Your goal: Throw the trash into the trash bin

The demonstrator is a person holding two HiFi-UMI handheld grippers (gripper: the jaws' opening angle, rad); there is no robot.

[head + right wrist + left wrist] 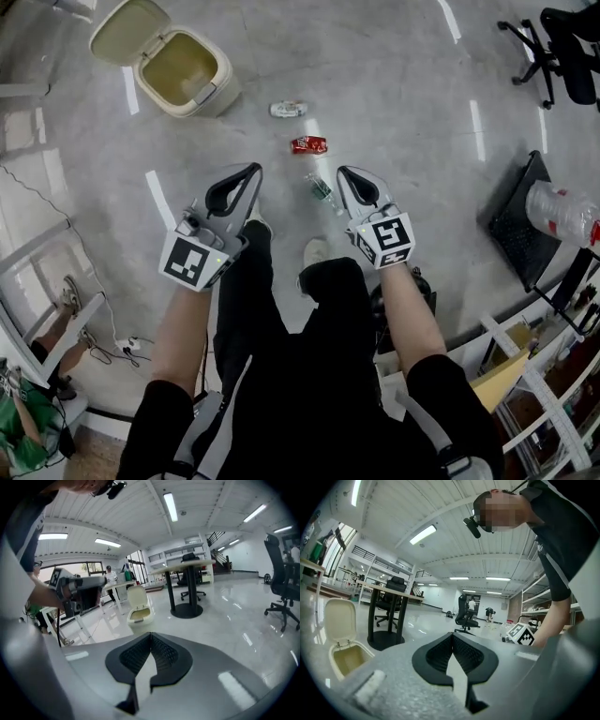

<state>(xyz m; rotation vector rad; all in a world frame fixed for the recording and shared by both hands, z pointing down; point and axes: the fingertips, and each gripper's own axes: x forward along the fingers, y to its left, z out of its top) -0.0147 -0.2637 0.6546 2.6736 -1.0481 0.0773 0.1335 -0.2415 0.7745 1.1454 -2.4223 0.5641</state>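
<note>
A beige trash bin (183,70) stands on the floor at the far left with its lid swung open; it also shows in the left gripper view (344,653) and the right gripper view (138,609). Three bits of trash lie on the floor ahead of me: a white and green crushed can (288,110), a red crushed can (309,144) and a small clear bottle (322,190). My left gripper (251,171) is shut and empty, to the left of the bottle. My right gripper (343,173) is also shut and empty, just right of the bottle.
My legs and shoes (314,251) are below the grippers. An office chair (562,47) stands far right, and a black mat (520,220) with a plastic bottle (562,211) is at the right. A cable and power strip (127,345) lie at the left. A round-based table (386,639) stands beyond the bin.
</note>
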